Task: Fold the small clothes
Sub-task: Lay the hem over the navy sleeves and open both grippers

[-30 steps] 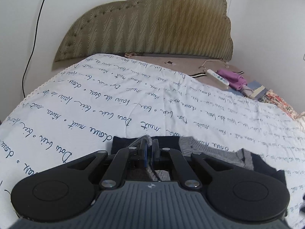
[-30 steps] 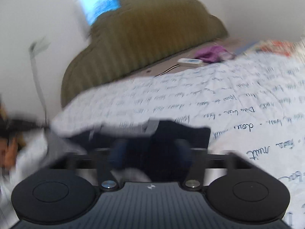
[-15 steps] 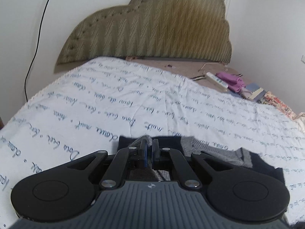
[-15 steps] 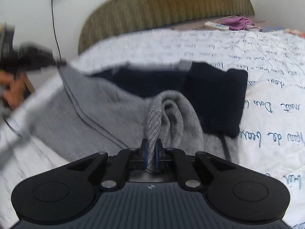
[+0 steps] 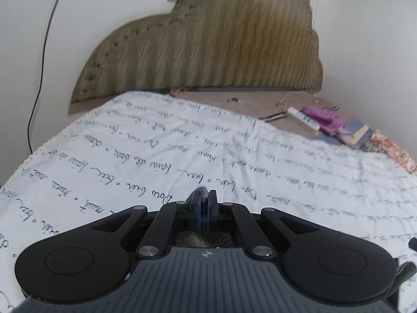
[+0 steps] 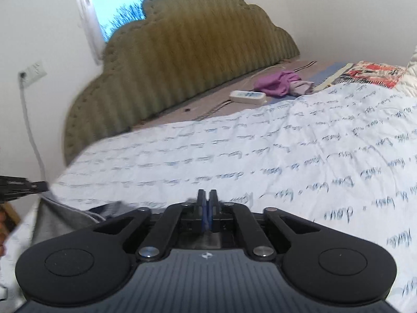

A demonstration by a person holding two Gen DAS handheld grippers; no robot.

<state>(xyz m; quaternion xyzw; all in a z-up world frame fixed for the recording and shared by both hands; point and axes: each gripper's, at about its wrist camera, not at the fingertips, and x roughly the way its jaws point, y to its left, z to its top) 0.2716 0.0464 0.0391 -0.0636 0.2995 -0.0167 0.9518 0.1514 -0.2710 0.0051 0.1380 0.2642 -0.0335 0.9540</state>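
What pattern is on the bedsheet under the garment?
White bedsheet with rows of blue handwritten script; the left wrist view shows it sharpest.

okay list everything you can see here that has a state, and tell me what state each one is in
left gripper: shut on grey fabric.
right gripper: shut; what it pinches is hard to tell.
grey garment: bunched, lifted at one edge by the left gripper.
printed sheet: spread flat, lightly creased.
purple cloth: crumpled.

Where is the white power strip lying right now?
In the right wrist view, the white power strip lies at upper right on the bare mattress, beside the purple cloth.
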